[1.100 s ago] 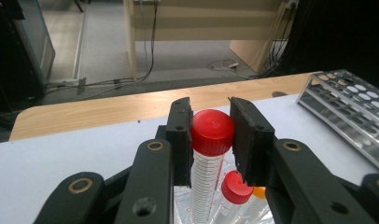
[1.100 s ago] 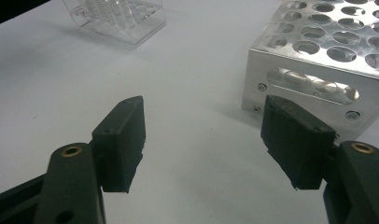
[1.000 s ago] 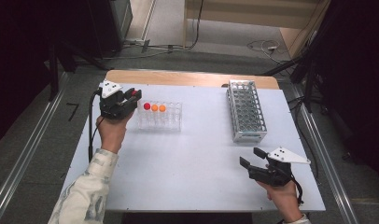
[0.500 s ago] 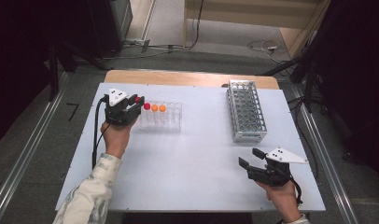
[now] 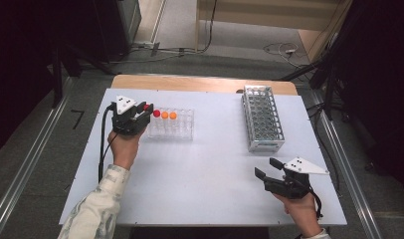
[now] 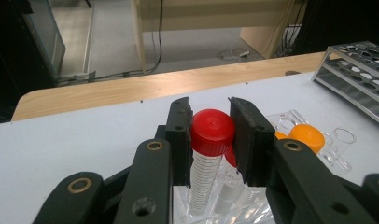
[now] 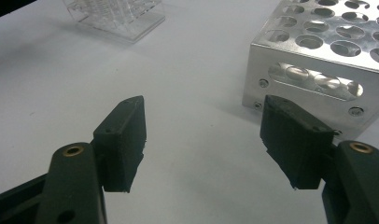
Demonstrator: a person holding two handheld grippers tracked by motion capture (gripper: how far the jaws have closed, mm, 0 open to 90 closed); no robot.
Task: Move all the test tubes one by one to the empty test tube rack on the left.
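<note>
1. Left hand-held gripper (image 6: 211, 140) clamped on red-capped tube (image 6: 210, 140), at clear rack (image 5: 177, 127) near bench (image 5: 200, 189) far-left corner;
2. Right hand-held gripper (image 7: 204, 144) jaws apart, empty, near right front edge, beside metal rack (image 7: 327, 56).

A red-capped tube (image 6: 210, 140), clear with printed graduation marks down its side, stands upright at the left end of the clear plastic rack (image 5: 177, 130), at about ten o'clock on the surface. Its cap (image 6: 212, 130) sits pinched between the left tongs (image 6: 210, 135).
</note>
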